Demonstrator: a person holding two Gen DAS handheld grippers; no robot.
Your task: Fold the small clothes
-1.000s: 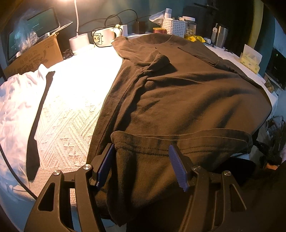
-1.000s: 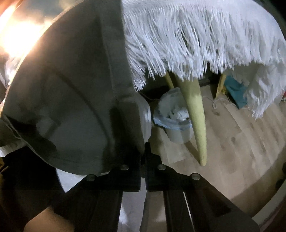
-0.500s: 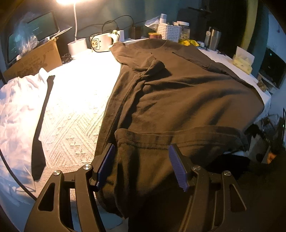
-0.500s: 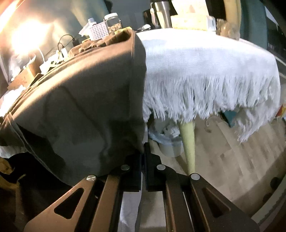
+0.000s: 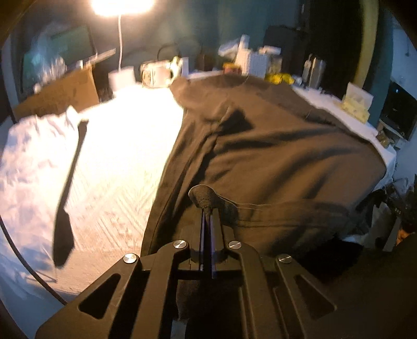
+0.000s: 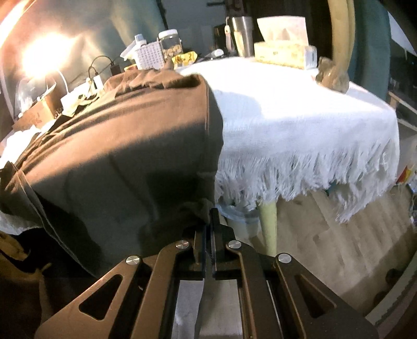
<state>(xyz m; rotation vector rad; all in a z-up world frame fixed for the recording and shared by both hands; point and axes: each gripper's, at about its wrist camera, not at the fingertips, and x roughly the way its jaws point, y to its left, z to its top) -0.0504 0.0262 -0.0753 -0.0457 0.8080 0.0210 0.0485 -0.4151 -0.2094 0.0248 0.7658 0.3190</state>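
Note:
A dark brown shirt lies spread over the right half of a table covered by a white fringed cloth. Its near hem hangs over the table's front edge. My left gripper is shut on a bunched bit of that hem, which pokes up above the fingertips. In the right wrist view the same dark brown shirt drapes over the edge, and my right gripper is shut on its lower right corner, below the table top.
A black tie lies on white garments at the left. Along the back stand a lamp, a cardboard box, a white basket, jars, a steel tumbler and a tissue box. A bin sits under the table by its leg.
My left gripper has shut on the shirt's hem, which lay between its open fingers before. The right gripper has risen with its corner from below the fringe up to where the table top shows.

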